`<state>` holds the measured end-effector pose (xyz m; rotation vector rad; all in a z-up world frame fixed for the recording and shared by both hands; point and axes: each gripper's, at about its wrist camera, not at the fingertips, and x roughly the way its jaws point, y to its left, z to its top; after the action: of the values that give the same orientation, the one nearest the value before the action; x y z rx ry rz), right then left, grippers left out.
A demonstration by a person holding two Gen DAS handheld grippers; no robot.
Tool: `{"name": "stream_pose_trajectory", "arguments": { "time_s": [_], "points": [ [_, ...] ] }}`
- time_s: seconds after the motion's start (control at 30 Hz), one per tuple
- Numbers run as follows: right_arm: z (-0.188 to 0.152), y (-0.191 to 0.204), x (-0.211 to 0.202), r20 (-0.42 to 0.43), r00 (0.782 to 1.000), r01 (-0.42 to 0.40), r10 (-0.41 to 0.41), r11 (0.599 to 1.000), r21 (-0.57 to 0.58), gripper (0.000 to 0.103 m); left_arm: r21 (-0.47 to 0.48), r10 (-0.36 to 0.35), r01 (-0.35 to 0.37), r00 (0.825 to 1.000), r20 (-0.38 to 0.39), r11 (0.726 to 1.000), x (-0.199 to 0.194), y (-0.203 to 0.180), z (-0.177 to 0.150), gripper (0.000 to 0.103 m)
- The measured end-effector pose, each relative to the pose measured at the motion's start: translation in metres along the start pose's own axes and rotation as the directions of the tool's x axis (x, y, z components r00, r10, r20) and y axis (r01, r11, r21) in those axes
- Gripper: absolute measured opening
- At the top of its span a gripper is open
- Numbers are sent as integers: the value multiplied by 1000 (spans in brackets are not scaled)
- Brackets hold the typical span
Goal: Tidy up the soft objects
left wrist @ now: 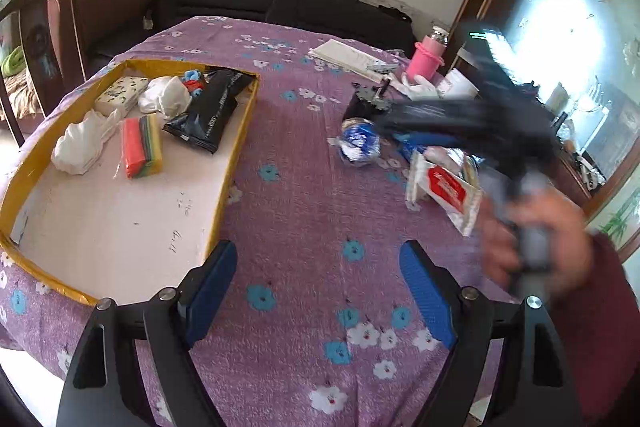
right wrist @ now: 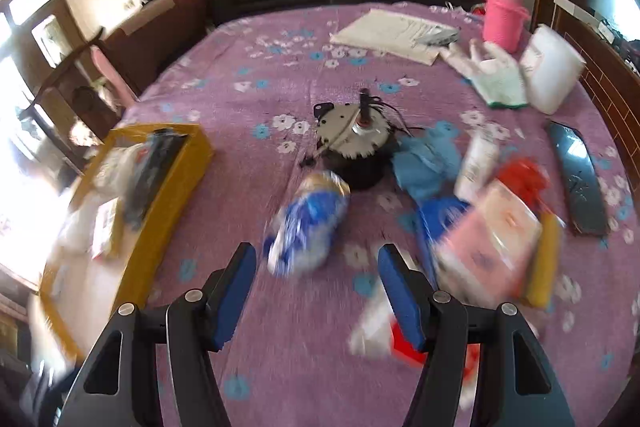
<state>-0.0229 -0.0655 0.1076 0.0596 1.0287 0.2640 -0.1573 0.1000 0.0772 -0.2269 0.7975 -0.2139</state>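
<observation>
A purple flowered cloth (left wrist: 304, 195) is covering the table, with a dark sofa and a pale wall sitting behind it. Nearest in the left wrist view, the left gripper (left wrist: 318, 291) is hanging over bare cloth with its blue pads spread wide and nothing between them. At ten o'clock from it, a shallow yellow-rimmed tray (left wrist: 240, 131) is lying on the cloth, holding a stack of coloured sponges (left wrist: 142, 147), a white cloth bundle (left wrist: 80, 143), a black packet (left wrist: 212, 111) and a tissue pack (left wrist: 120, 95). At two o'clock a hand (left wrist: 532, 227) is gripping the blurred right gripper's handle.

In the right wrist view, the right gripper (right wrist: 316, 291) is standing open and empty, a blue-and-white soft pack (right wrist: 306, 223) lying just beyond its left pad at twelve o'clock. At two o'clock a pink packet (right wrist: 488, 239) is sitting among blurred wrappers. Farther on, a round motor (right wrist: 354, 143) is resting mid-table, a blue cloth (right wrist: 428, 159) beside it, with a white glove (right wrist: 496, 75) and a pink bottle (right wrist: 502, 15) at one o'clock
</observation>
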Motion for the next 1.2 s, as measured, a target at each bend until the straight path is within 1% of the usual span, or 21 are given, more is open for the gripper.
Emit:
{"name": "stream_pose_trajectory", "arguments": {
  "time_s": [0.13,0.23,0.3,0.4,0.57,0.6,0.63,0.67,0.7,0.73,0.77,0.8,0.83,0.87,0.93,0.97,1.0,1.03,1.07,1.13,1.2],
  "points": [
    [20,4,51,-83,996,27,-20,997,78,67,5,27,-27,999,31,1000,-10,7,-1,83],
    [21,11,74,-131,991,43,-36,998,48,41,-38,24,-23,999,30,999,-11,19,1,83],
    [17,16,71,-116,993,33,-30,999,26,40,-48,35,-34,999,21,998,-9,22,1,83],
    [-3,26,58,-137,991,-17,11,999,-40,39,-45,40,-39,999,19,998,-7,19,2,83],
    [-63,43,19,-168,984,-81,51,981,-177,42,-22,30,-30,999,14,999,-1,5,-1,83],
    [-77,44,11,-174,982,-108,75,976,-189,42,-14,29,-29,1000,10,999,1,1,-1,83],
    [-84,43,6,-179,978,-138,104,972,-191,44,-9,51,-51,999,13,999,2,-2,-2,83],
    [-90,36,-4,-169,977,-160,130,971,-180,48,-4,50,-50,999,19,999,1,-5,-2,83],
    [-93,30,-13,-148,978,-174,148,969,-174,49,-3,38,-38,999,14,999,2,-7,-1,83],
    [-93,20,-26,-105,980,-185,169,968,-167,52,-5,38,-38,999,11,999,1,-8,-2,83],
    [-92,10,-37,-61,983,-183,175,970,-162,60,-9,41,-40,999,12,999,1,-10,-2,83],
    [-91,-2,-53,3,985,-170,172,974,-150,65,-10,44,-44,999,14,999,0,-11,-1,83],
    [-90,-17,-69,72,983,-161,171,979,-124,74,-7,49,-48,999,17,999,0,-13,-1,83],
    [-89,-35,-82,134,976,-161,172,983,-88,80,-1,58,-58,998,20,998,0,-16,-1,83],
    [-88,-63,-98,227,963,-146,148,989,-22,82,6,72,-72,997,13,997,3,-20,-1,83],
    [-89,-73,-103,261,958,-124,119,992,1,82,8,75,-75,997,2,997,7,-23,-1,83],
    [-91,-88,-105,307,950,-66,53,997,35,82,12,74,-74,997,-13,997,12,-26,-2,83],
    [-92,-101,-104,346,938,15,-38,997,71,82,15,71,-70,997,-24,997,16,-29,-3,83],
    [-94,-112,-101,365,924,84,-118,991,107,83,19,64,-63,997,-43,998,21,-32,-3,83],
    [-96,-131,-90,370,906,155,-206,974,163,83,25,53,-51,996,-78,998,33,-39,-6,83],
    [-100,-150,-80,364,897,182,-250,960,212,83,44,62,-58,993,-99,997,42,-48,-7,83]
  ]
}}
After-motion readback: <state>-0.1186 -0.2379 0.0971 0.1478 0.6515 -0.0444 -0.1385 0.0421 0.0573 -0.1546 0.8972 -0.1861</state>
